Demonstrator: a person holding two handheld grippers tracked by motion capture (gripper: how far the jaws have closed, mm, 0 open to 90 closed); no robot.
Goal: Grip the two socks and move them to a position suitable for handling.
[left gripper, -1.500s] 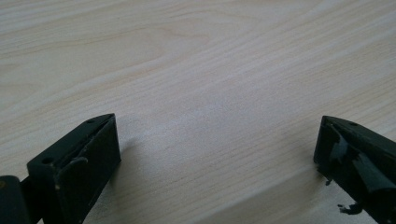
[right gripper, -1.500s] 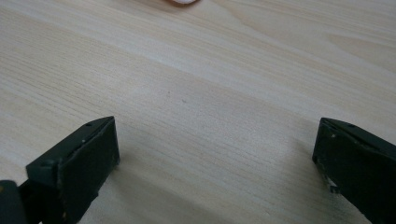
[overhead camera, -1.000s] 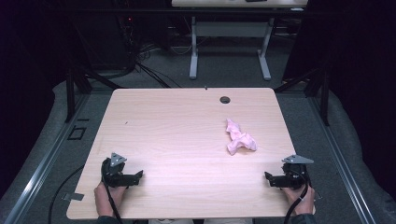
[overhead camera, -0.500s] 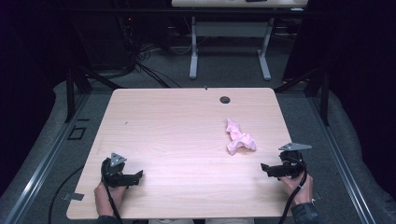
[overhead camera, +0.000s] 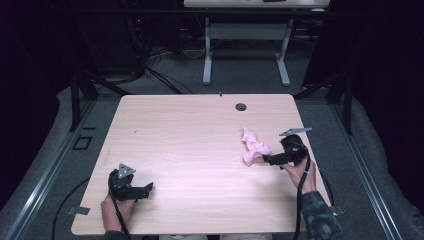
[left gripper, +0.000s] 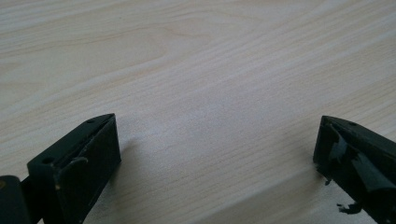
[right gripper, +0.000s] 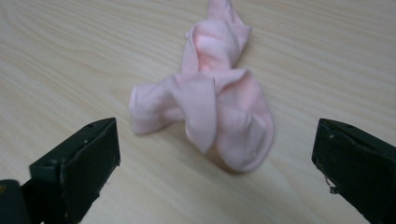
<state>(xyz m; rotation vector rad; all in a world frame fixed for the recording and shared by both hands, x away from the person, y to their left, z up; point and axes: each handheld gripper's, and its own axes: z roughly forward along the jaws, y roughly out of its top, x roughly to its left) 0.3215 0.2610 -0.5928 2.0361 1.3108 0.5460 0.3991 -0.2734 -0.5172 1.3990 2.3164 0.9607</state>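
A crumpled pink cloth (overhead camera: 252,145) lies on the right half of the wooden table (overhead camera: 200,135). In the right gripper view the pink cloth (right gripper: 212,100) sits just ahead of the two black jaws, which stand wide apart. My right gripper (overhead camera: 266,160) is open, close to the cloth's near end and not touching it. My left gripper (overhead camera: 148,189) rests near the table's front left, open, with bare wood (left gripper: 210,121) between its jaws.
A dark round grommet (overhead camera: 241,106) is set in the table near its far edge. Beyond the table stand a white desk frame (overhead camera: 245,55) and cables on a grey floor. Black rails run along both sides.
My right gripper has moved forward and left from the front right corner up to the pink cloth. The left gripper has stayed in place.
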